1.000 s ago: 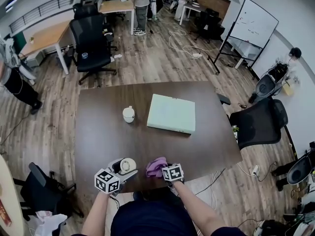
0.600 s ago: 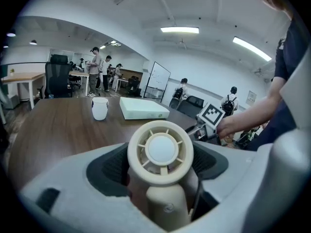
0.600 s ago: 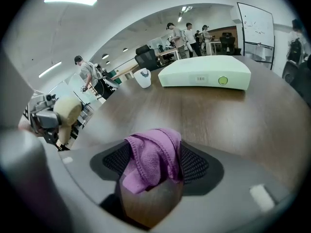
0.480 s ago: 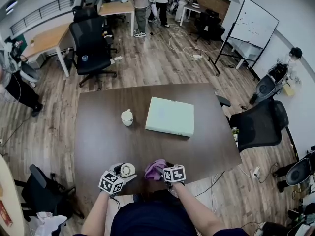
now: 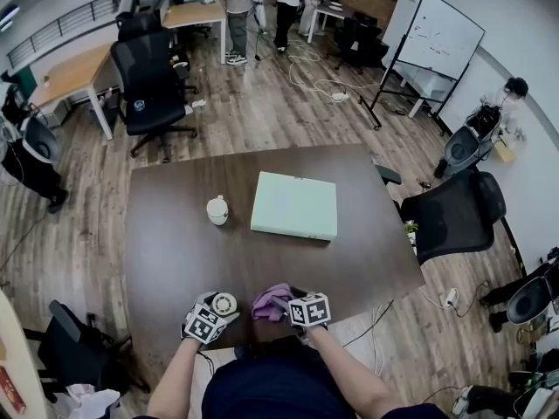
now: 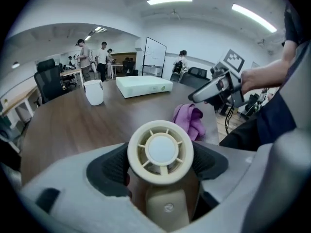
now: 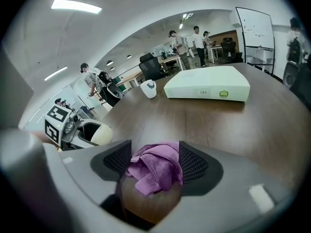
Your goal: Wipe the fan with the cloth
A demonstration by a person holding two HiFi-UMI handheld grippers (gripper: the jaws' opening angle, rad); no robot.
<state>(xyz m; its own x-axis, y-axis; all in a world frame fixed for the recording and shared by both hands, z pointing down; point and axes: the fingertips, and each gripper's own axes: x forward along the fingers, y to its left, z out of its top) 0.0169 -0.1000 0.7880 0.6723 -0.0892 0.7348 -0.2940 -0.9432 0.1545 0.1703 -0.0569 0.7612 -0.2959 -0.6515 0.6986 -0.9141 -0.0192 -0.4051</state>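
Note:
A small cream hand fan [image 6: 160, 152] sits between the pads of my left gripper [image 6: 160, 168], which is shut on its handle. The fan's round grille faces the camera. In the head view that fan [image 5: 224, 303] and my left gripper [image 5: 215, 312] are low over the table's near edge. A crumpled purple cloth [image 7: 155, 171] lies on the table between the pads of my right gripper [image 7: 155, 161]. Those jaws have just been opening wide and then closing a trifle, and they stand open around the cloth [image 5: 273, 301]. The right gripper [image 5: 297, 308] is just right of the fan.
On the dark brown table [image 5: 175, 251] a white cup [image 5: 217, 209] stands beside a flat pale green box [image 5: 294, 205] near the middle. A black office chair [image 5: 454, 216] is at the table's right side. People stand at desks far behind.
My left gripper has come down toward the table with the fan. My right gripper's jaws have spread away from the purple cloth, and it has lifted slightly.

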